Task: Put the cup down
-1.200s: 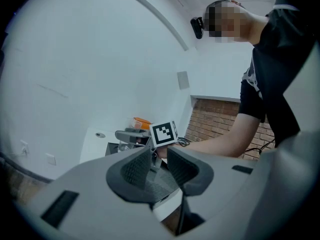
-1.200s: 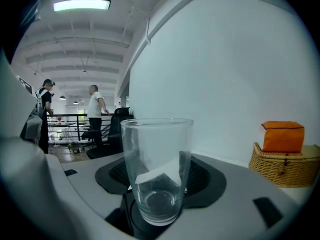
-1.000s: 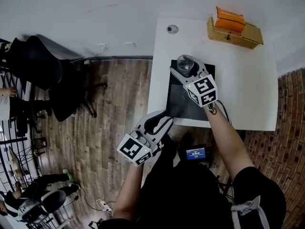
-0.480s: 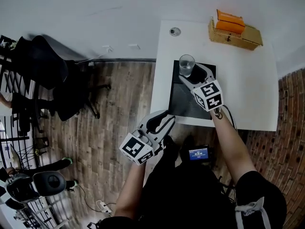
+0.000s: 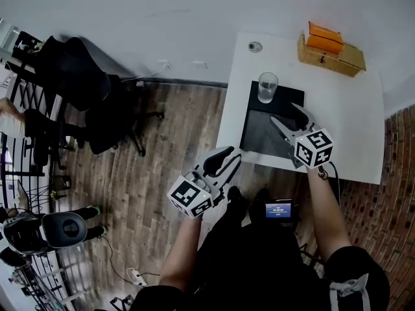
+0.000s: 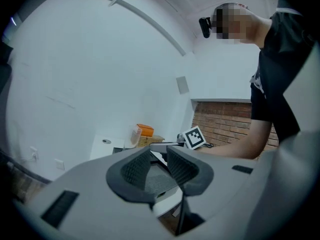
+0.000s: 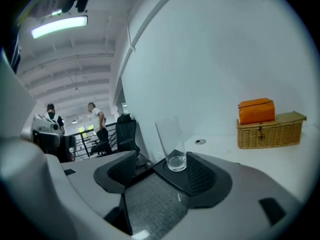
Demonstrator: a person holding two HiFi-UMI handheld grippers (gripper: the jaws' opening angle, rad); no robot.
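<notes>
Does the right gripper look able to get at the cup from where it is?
Probably yes. The cup stands upright on the mat, straight ahead of the right gripper, whose jaws stand wide apart, and nothing lies between them and it.

- One clear cup (image 5: 267, 87).
- One black mat (image 5: 260, 132).
- One wicker basket (image 5: 334, 58).
- One orange box (image 5: 324, 39).
- One white worktop (image 5: 350, 128).
- One small round fitting (image 5: 255, 46) in the worktop.
- Two claws: left claw (image 5: 228, 158), right claw (image 5: 285, 113).
</notes>
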